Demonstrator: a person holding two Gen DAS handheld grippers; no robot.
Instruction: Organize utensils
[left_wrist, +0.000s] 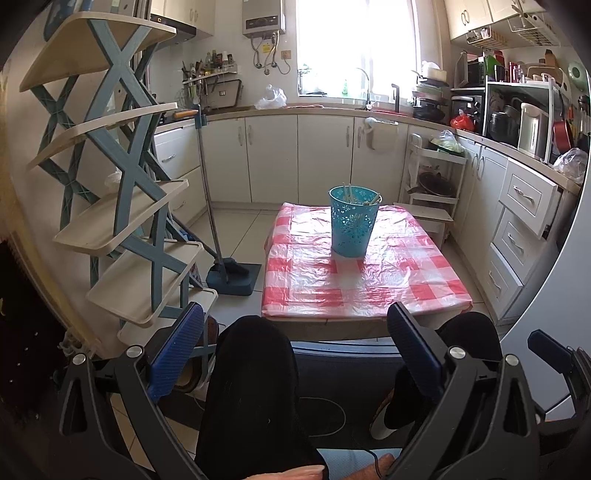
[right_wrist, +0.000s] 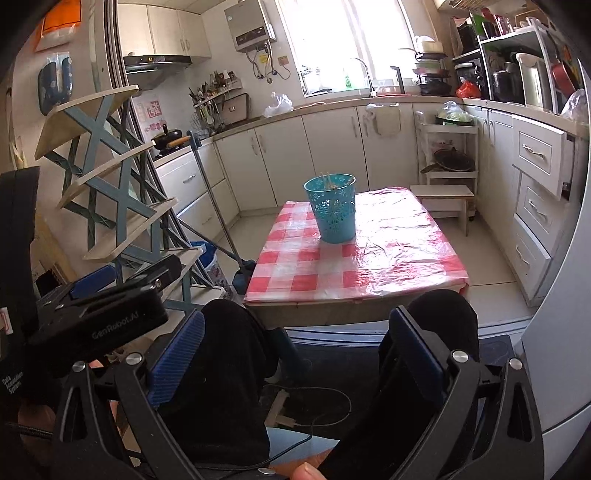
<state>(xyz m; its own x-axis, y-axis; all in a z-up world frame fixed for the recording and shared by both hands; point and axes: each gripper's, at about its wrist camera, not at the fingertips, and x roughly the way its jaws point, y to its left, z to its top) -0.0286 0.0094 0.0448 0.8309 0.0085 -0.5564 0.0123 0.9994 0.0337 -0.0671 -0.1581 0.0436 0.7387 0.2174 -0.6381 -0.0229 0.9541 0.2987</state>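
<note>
We hold both tongs low over our lap, pointed toward a low tabletop (left_wrist: 369, 295) covered with a red-and-white checked plastic sheet. The left tongs (left_wrist: 295, 350) stand wide apart with nothing between the blue ribbed pads (left_wrist: 177, 354), only our dark-clothed knees (left_wrist: 255, 369) showing through the gap. The right tongs (right_wrist: 295, 354) are likewise spread wide and grip nothing; their blue pads (right_wrist: 177, 362) frame our knees in the same way. In the right wrist view the body of the left tool sits at the lower left, well apart from the tabletop. On the tabletop stands an upright turquoise basket (left_wrist: 352, 221) with a cut-out flower pattern, set toward the far side and a little left of the middle in the right wrist view (right_wrist: 332, 208). Pale utensils (left_wrist: 360, 197) poke up from inside it, leaning against its rim; they look like slim sticks or handles, but we cannot tell exactly what they are. The rest of the checked sheet around the basket is bare and shiny with window light. To the left of the tabletop a tiered rack (left_wrist: 122, 206) with cream shelves and blue crossed legs stands on the tiled floor, and a broom with a blue dustpan (left_wrist: 232, 277) leans between the rack and the white cabinets (left_wrist: 273, 158). A small white trolley (left_wrist: 436, 177) stands beyond the far right corner of the tabletop.
</note>
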